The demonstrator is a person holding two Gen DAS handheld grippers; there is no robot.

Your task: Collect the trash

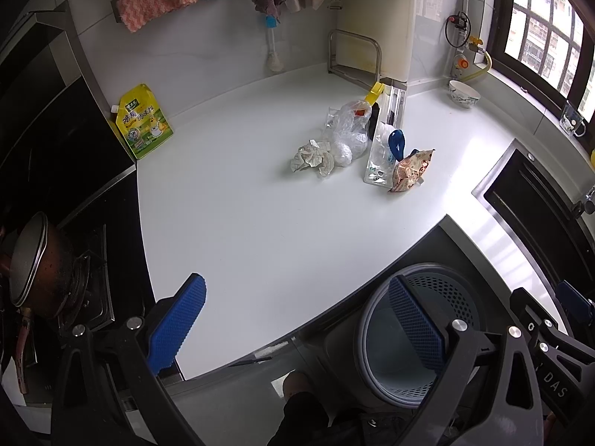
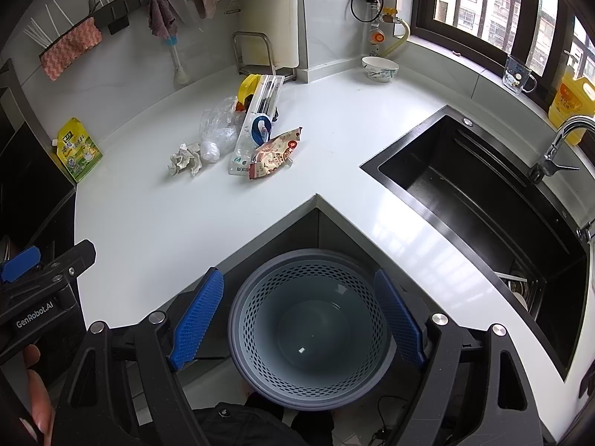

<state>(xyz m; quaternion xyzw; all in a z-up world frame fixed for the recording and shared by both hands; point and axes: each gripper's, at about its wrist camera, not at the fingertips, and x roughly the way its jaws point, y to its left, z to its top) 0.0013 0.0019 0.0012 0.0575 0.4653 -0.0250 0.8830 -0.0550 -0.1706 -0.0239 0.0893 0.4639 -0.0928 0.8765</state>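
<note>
both grippers are held low in front of the inner corner of the l-shaped white countertop (image 2: 260, 219), well apart from the trash. the left gripper (image 1: 297, 319) has its fingers spread wide and released, holding nothing; its left pad sits over the counter's front edge, its right pad over the bin. the right gripper (image 2: 297, 319) is likewise spread and empty, its two blue pads (image 2: 197, 316) flanking the rim of the bin without visible contact. each gripper's body appears at the margin of the other's view. part of a hand (image 2: 35, 386) shows at the lower left edge of the right wrist view.

one grey perforated waste bin (image 2: 308, 327) stands on the floor below the counter's inner corner. one small white scrap lies on its bottom; its nature cannot be determined.

the trash lies in one cluster toward the back edge of the countertop: one crumpled paper wad (image 1: 312, 158), one clear plastic bag (image 1: 349, 133) touching it, one clear packet (image 2: 245, 141) with a blue item on top, and one printed snack wrapper (image 2: 275, 152) leaning on that packet. items behind the packet are partly hidden.

one yellow pouch (image 1: 145, 122) stands at the counter's left edge, by the stove. one bowl (image 2: 379, 68) sits near the back corner. one black sink (image 2: 483, 200) is cut off at the right.
</note>
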